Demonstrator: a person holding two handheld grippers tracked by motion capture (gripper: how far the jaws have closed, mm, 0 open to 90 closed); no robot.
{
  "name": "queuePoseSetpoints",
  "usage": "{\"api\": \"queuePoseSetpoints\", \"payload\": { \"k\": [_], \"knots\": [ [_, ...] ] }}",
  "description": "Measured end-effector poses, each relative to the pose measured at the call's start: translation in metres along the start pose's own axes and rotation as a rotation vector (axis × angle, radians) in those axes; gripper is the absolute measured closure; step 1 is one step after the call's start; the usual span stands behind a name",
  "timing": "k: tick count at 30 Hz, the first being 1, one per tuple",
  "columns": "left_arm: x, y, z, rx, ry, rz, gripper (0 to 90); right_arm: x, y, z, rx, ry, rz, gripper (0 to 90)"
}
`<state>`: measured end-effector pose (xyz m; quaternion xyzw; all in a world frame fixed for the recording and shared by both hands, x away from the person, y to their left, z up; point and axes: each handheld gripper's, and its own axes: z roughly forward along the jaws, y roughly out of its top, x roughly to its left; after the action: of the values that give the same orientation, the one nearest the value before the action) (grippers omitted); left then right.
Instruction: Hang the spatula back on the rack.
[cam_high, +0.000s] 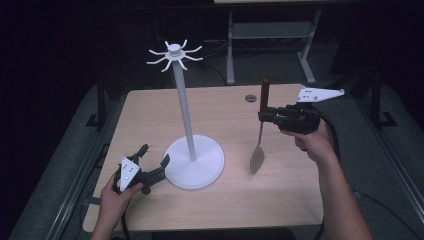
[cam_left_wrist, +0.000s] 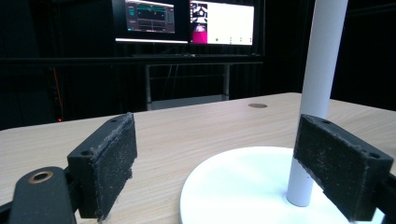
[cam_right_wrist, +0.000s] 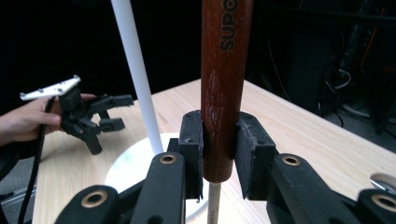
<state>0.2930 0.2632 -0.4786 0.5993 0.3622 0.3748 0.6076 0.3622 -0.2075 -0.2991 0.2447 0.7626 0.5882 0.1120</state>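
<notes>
High view — right tongs (cam_high: 263, 116) clamp spoon (cam_high: 259, 133) handle; left tongs (cam_high: 154, 159) spread — empty.

A person's left hand (cam_high: 116, 192) rests at seven o'clock, its black two-jaw left gripper (cam_high: 156, 159) spread wide and aimed toward one o'clock. At three o'clock, the right forearm (cam_high: 345, 200) raises the black right gripper (cam_high: 261, 116), jaws clamped, pointing toward nine o'clock.
</notes>
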Motion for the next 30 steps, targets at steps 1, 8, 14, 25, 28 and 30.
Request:
{"api": "queuePoseSetpoints", "payload": {
  "k": [1,8,14,25,28,30],
  "knots": [
    [0.000,0.000,0.000,-0.002,0.000,-0.002,12.6,0.001,0.002,0.000,-0.003,0.002,-0.005,73.8],
    [0.000,0.000,0.000,0.003,0.002,-0.002,12.6,0.008,0.019,0.004,-0.034,0.020,-0.026,73.8],
    [0.000,0.000,0.000,-0.002,0.000,-0.002,12.6,0.017,0.037,0.013,-0.038,0.037,-0.063,73.8],
    [0.000,0.000,0.000,-0.003,-0.001,-0.003,12.6,0.032,0.066,0.037,-0.044,0.084,-0.109,73.8],
    [0.000,0.000,0.000,-0.003,-0.002,-0.003,12.6,0.036,0.073,0.043,-0.043,0.090,-0.121,73.8],
    [0.000,0.000,0.000,-0.002,-0.002,-0.003,12.6,0.039,0.077,0.047,-0.045,0.097,-0.131,73.7]
  ]
}}
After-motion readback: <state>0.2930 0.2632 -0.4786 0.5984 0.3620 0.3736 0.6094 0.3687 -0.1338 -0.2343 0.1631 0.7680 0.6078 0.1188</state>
